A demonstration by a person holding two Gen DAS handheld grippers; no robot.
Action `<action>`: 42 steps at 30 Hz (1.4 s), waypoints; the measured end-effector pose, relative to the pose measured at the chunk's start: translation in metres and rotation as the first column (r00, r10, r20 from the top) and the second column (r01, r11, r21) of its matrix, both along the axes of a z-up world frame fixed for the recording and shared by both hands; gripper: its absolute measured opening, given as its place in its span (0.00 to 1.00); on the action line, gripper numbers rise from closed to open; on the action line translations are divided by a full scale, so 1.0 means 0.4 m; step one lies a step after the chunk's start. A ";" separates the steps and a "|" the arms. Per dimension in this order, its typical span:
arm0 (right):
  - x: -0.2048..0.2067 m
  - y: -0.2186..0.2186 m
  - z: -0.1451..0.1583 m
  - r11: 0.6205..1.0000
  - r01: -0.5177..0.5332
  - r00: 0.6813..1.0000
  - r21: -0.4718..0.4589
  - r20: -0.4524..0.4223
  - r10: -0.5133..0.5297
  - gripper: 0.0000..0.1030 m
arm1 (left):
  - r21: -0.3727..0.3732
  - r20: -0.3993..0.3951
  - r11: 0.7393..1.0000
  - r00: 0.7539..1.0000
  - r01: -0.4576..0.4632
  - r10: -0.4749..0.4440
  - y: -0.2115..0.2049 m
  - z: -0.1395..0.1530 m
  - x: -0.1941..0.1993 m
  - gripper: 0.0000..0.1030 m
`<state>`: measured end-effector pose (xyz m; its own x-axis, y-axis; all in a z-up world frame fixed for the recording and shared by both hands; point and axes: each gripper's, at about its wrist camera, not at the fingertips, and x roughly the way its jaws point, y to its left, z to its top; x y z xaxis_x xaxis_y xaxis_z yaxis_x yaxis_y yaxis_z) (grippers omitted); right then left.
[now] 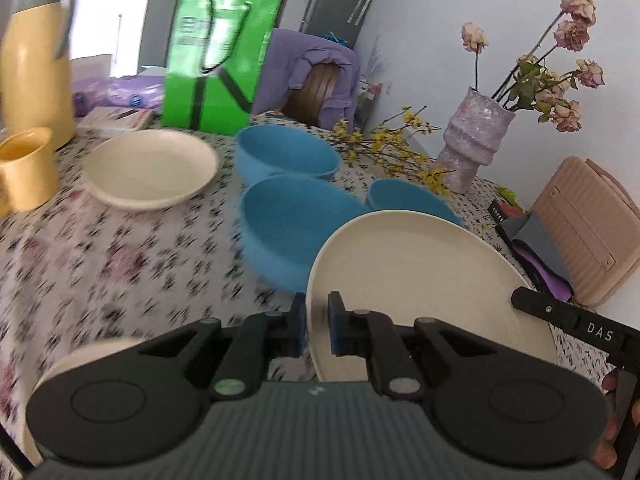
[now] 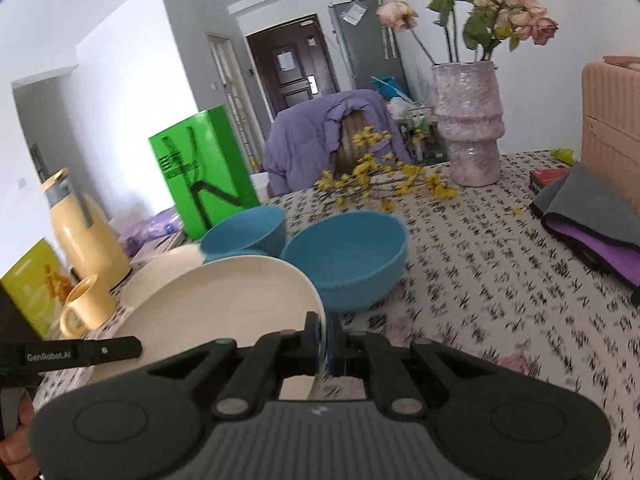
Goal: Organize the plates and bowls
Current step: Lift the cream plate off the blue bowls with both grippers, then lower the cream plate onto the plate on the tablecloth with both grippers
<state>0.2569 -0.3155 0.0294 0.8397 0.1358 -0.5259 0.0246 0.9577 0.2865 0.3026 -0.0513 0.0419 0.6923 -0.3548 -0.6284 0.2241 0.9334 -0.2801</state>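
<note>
A cream plate (image 1: 424, 276) is being held above the counter (image 1: 120, 264) from both sides. The left tongs (image 1: 317, 326) are being kept nearly closed on its near rim, one finger on each face of the rim. The right tongs (image 2: 323, 340) are being pressed shut on the opposite edge of the same plate (image 2: 208, 304), which is being carried tilted, clear of the patterned cloth.

A second cream plate (image 1: 150, 168) is being left flat on the counter, further back on the left, near a yellow mug (image 1: 26, 166) and a yellow jug (image 1: 36, 56). Three blue bowls are being shown in the left wrist view: a far bowl (image 1: 286, 156), a middle bowl (image 1: 292, 232) just beyond the held plate, and a third bowl (image 1: 404, 198) partly hidden behind the plate's far rim. In the right wrist view only two of them are being shown, a nearer bowl (image 2: 346, 260) and a further bowl (image 2: 244, 232), standing just beside each other.

Behind the bowls, a green bag (image 1: 220, 64) is being seen upright, and a pink vase (image 1: 472, 136) of dried flowers is being seen on the right, with yellow sprigs (image 1: 384, 144) lying beside it.
</note>
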 end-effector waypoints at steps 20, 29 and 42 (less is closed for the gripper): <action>-0.030 0.380 -0.103 0.968 -0.249 0.964 0.023 -0.086 0.250 0.04 | 0.032 -0.038 0.963 0.962 -0.268 0.269 0.379 -0.081 -0.182 0.10; -0.015 0.438 -0.148 0.966 -0.260 0.957 0.004 -0.130 0.259 0.04 | 0.057 -0.057 0.959 0.958 -0.279 0.282 0.419 -0.125 -0.171 0.10; -0.006 0.454 -0.169 0.965 -0.260 0.956 -0.024 -0.145 0.254 0.05 | 0.076 -0.037 0.961 0.962 -0.267 0.271 0.419 -0.141 -0.160 0.10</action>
<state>0.2547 -0.1341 -0.0383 0.6972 0.3125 -0.6452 -0.1872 0.9481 0.2569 0.2388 0.1163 -0.0145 0.7256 -0.1137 -0.6787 -0.0498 0.9750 -0.2165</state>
